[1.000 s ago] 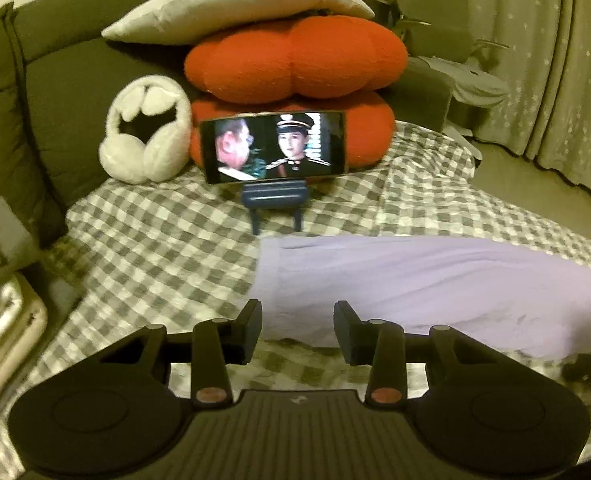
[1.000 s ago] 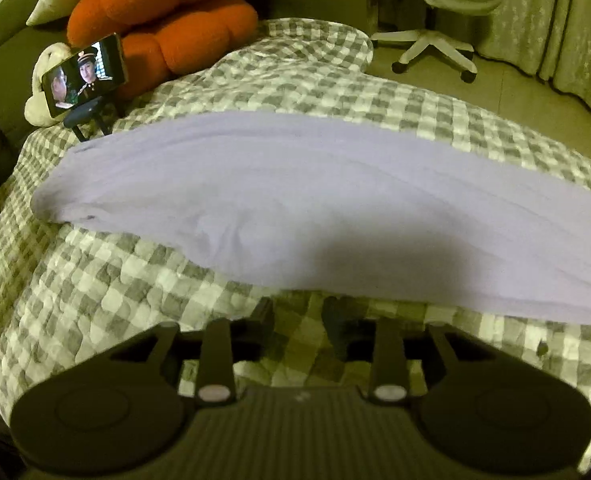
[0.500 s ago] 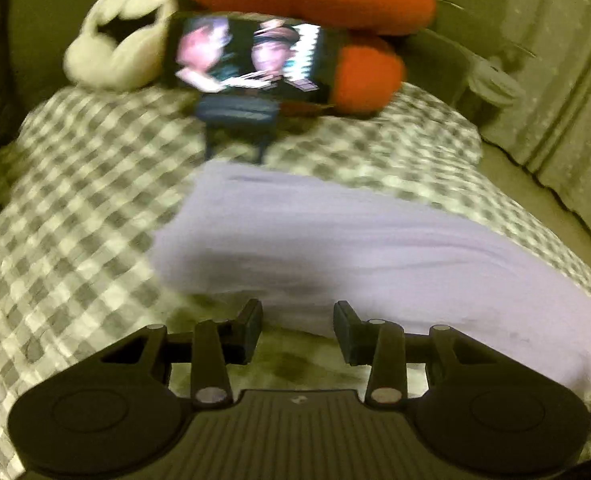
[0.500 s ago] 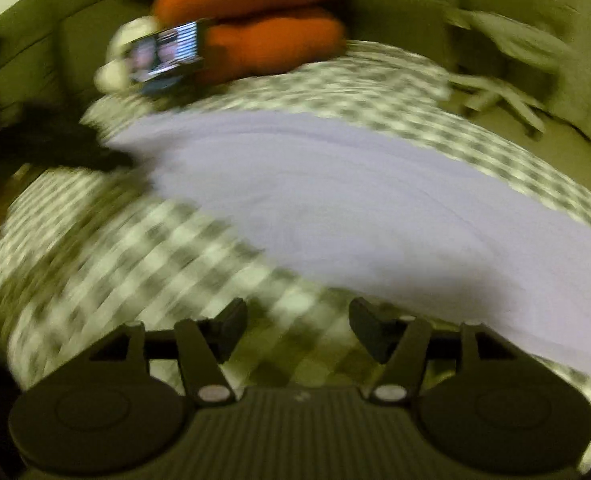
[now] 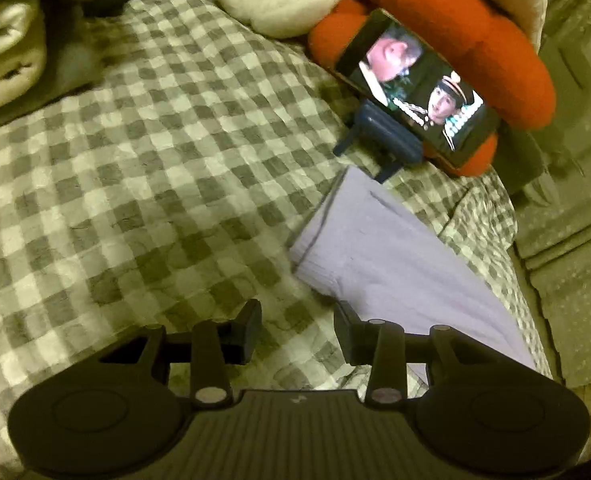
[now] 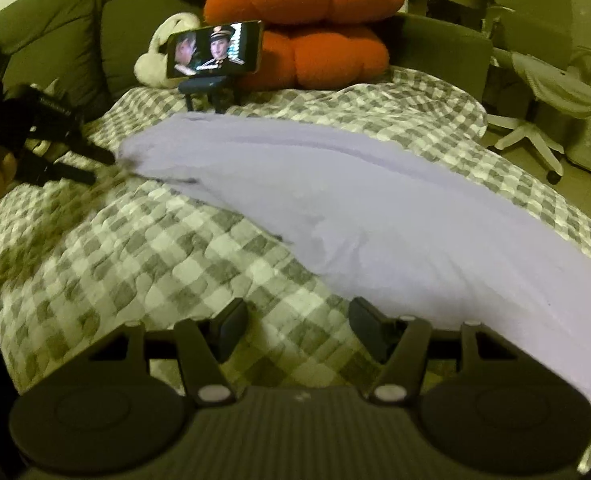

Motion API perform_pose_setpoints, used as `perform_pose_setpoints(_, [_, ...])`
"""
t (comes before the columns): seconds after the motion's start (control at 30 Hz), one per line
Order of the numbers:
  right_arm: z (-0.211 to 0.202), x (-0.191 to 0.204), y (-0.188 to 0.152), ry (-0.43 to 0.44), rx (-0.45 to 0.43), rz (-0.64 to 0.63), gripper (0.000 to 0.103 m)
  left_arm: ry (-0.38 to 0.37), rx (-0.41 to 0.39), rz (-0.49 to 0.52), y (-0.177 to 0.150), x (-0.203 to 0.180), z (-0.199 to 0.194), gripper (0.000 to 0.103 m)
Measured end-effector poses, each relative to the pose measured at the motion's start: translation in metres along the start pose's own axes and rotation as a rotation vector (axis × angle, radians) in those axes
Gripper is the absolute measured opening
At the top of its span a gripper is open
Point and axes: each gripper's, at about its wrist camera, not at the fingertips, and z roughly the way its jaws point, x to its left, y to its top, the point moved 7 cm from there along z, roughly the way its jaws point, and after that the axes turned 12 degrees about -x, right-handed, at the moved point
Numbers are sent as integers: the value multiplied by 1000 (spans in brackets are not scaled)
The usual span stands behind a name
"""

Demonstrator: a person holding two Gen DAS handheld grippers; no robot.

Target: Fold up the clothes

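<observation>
Compared with a second earlier, the left gripper (image 5: 297, 330) has dropped and rolled, its fingers apart over bare checked blanket (image 5: 155, 168) beside the garment's left end. The right gripper (image 6: 297, 330) now stands wider than before, clamping nothing. One lilac garment (image 6: 367, 208) lies stretched across the blanket, from left to near right. One phone (image 6: 215, 49) on a stand, two orange cushions (image 6: 307, 24) and one white plush sit far against the sofa. An office chair (image 6: 543, 92) stands far right.

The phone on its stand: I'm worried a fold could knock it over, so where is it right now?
In the right wrist view the phone stands upper left of centre on the checkered blanket, against the orange cushions, just beyond the lavender garment.
</observation>
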Motion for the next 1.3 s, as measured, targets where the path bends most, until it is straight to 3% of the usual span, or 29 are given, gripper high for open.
perform_pose_setpoints(0.2, [0, 0, -1, 8, -27, 1, 56, -34, -16, -53, 4, -13, 25, 48])
perform_pose_setpoints(0.3, [2, 0, -2, 12, -34, -1, 56, -30, -27, -29, 9, -21, 33, 47])
perform_pose_setpoints(0.33, [2, 0, -2, 13, -38, -3, 56, -16, -34, 0, 10, -23, 35, 43])
perform_pose_setpoints(0.37, [3, 0, -2, 15, -41, -4, 57, 7, -42, 39, 11, -26, 36, 28])
perform_pose_setpoints(0.4, [3, 1, -2, 17, -46, -8, 57, 20, -47, 64, 11, -27, 36, 19])
perform_pose_setpoints(0.6, [9, 2, 2, 4, -72, -9, 55, 41, -80, 119, 17, -35, 35, 11])
perform_pose_setpoints(0.8, [12, -4, 6, -41, -100, -14, 54, 25, -130, 143, 25, -40, 22, 10])
perform_pose_setpoints(0.97, [8, -10, 9, -56, -101, 13, 53, 43, -115, 169, 23, -39, 25, 10])
perform_pose_setpoints(1.1, [-5, -1, 8, 6, -66, 48, 54, 53, -101, 187, 18, -40, 28, 12])
perform_pose_setpoints(1.2, [-5, 5, 1, 5, -34, 28, 54, 52, -95, 187, 16, -41, 25, 14])
perform_pose_setpoints(1.3, [-1, 4, -2, -15, -19, 20, 54, 69, -124, 249, 16, -46, 18, 17])
